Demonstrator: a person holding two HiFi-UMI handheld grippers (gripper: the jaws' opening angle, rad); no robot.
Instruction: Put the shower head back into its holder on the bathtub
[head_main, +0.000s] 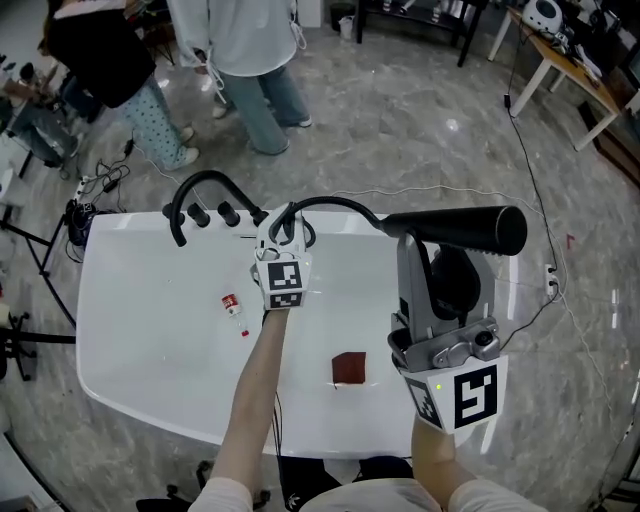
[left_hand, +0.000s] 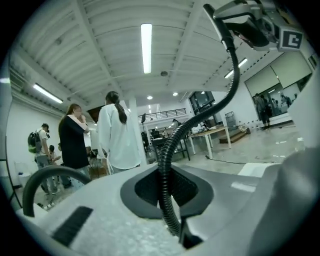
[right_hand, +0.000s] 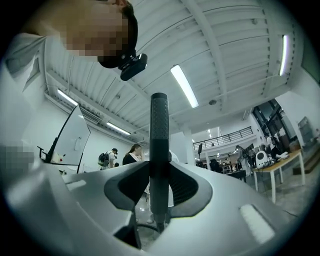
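Now left fingers (left_hand: 145, 188) pinch one hose (left_hand: 164, 165), right fingers (right_hand: 131, 185) clamp one shower head (right_hand: 159, 140).

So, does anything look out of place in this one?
A small red-and-white bottle lies loose in the bathtub, and a dark red square piece sits toward its near rim. The shower head is held in the right gripper, not stowed.

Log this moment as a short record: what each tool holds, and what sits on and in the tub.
left tool: shut on black ribbed hose
right tool: shut on black cylindrical shower head, by its handle
shower head: in the air, not yet in a holder
far edge of white bathtub: black arched faucet with knobs
inside tub: small red-and-white bottle; dark red square pad
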